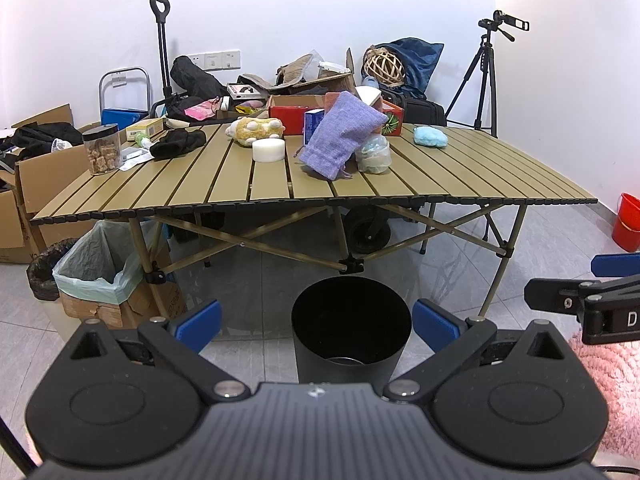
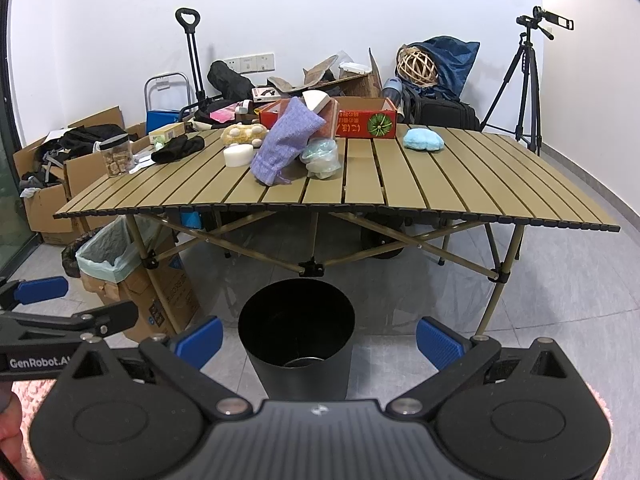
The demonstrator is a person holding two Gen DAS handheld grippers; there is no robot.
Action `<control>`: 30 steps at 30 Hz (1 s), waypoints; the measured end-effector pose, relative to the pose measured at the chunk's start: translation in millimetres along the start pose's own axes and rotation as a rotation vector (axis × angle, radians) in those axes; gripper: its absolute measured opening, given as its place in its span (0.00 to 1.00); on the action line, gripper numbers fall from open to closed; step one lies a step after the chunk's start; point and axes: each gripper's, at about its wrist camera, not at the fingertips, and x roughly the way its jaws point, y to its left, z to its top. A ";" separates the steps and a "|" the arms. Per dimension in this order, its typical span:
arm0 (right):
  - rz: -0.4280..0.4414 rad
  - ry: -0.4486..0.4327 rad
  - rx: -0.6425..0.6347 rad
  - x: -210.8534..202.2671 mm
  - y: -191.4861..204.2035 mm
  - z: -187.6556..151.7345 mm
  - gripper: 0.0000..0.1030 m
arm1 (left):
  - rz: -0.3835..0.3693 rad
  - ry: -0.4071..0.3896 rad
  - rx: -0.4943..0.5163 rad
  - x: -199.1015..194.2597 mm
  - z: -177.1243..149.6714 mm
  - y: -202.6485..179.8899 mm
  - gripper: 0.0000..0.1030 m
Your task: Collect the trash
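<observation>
Two grippers are held low before a slatted folding table [image 1: 460, 168], both with blue pads spread wide and nothing gripped. The left gripper [image 1: 316, 322] is aimed at a black bin [image 1: 351, 332] on the floor, seen between its fingers but beyond them, untouched. The right gripper [image 2: 319, 338] frames the same bin [image 2: 296, 340], slightly left of centre. On the tabletop, well beyond both, a clear crumpled plastic wrapper [image 1: 374, 156] is seen beneath a leaning purple cloth pouch [image 1: 340, 136]; a white puck-shaped object [image 1: 268, 150] lies just left, a light blue fluffy item [image 1: 430, 137] apart on the right. A lined cardboard box [image 1: 100, 268] stands beside the left table leg. Bin contents are hard to make out: only a dim metallic rim at the bottom. The wrapper is partly hidden by the pouch. The right gripper is cut off at the left view's right edge.
</observation>
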 end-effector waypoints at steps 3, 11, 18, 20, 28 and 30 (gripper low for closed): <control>0.001 -0.005 -0.003 -5.9 0.2 0.1 1.00 | 0.000 -0.002 0.000 -0.7 0.4 0.2 1.00; 0.004 -0.021 -0.015 3.3 -3.5 -1.9 1.00 | 0.008 -0.015 0.006 -1.1 5.4 1.3 1.00; 0.017 -0.035 -0.013 13.5 -5.2 2.4 1.00 | 0.017 -0.023 0.011 6.0 9.8 2.1 1.00; 0.018 -0.040 -0.015 16.6 -4.5 5.0 1.00 | 0.020 -0.025 0.009 8.7 11.7 3.1 1.00; 0.024 -0.071 -0.020 33.5 -1.9 19.3 1.00 | 0.026 -0.035 -0.001 23.0 21.6 6.9 1.00; 0.024 -0.078 -0.017 38.4 -2.6 23.9 1.00 | 0.029 -0.038 -0.004 26.9 24.5 8.3 1.00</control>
